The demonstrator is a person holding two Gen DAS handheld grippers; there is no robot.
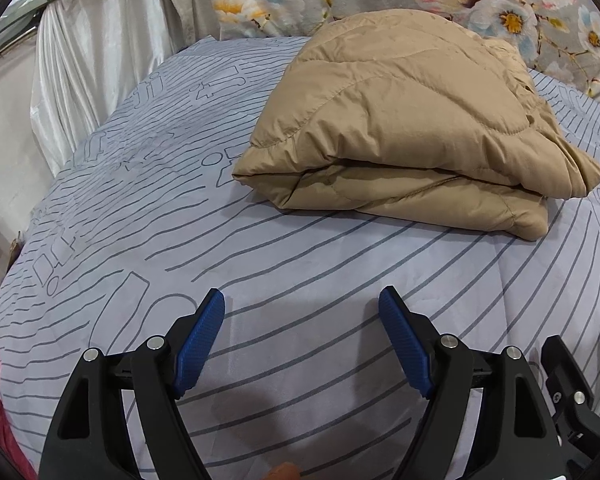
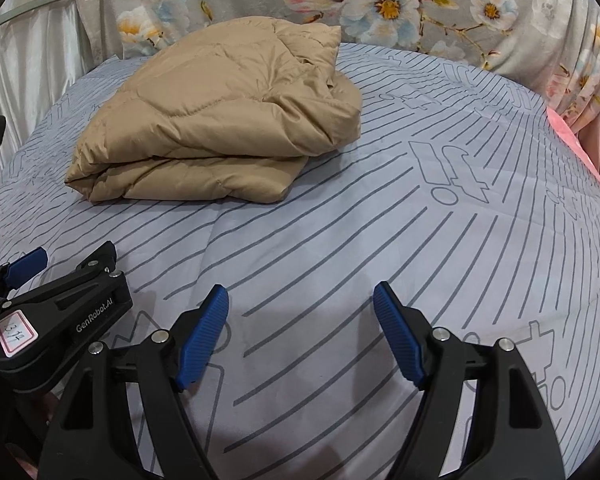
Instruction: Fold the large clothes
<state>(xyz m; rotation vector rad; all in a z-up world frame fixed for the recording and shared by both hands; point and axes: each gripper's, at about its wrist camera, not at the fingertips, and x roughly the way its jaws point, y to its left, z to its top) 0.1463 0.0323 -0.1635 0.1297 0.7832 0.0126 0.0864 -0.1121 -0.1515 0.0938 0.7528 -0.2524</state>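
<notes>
A tan quilted puffer garment [image 1: 400, 120] lies folded into a thick bundle on the bed, towards the far side; it also shows in the right wrist view [image 2: 216, 128] at upper left. My left gripper [image 1: 302, 300] is open and empty, hovering over the sheet well short of the bundle. My right gripper [image 2: 302, 296] is open and empty too, over the sheet to the right of the bundle. The left gripper's body [image 2: 60, 312] shows at the left edge of the right wrist view.
The bed is covered by a pale grey sheet with dark stripes [image 1: 300, 264], also in the right wrist view [image 2: 420, 220]. A floral quilt [image 2: 420, 8] is piled along the far side. White satin drapes [image 1: 80, 80] hang at the left. A pink cloth [image 2: 580, 148] lies at the right edge.
</notes>
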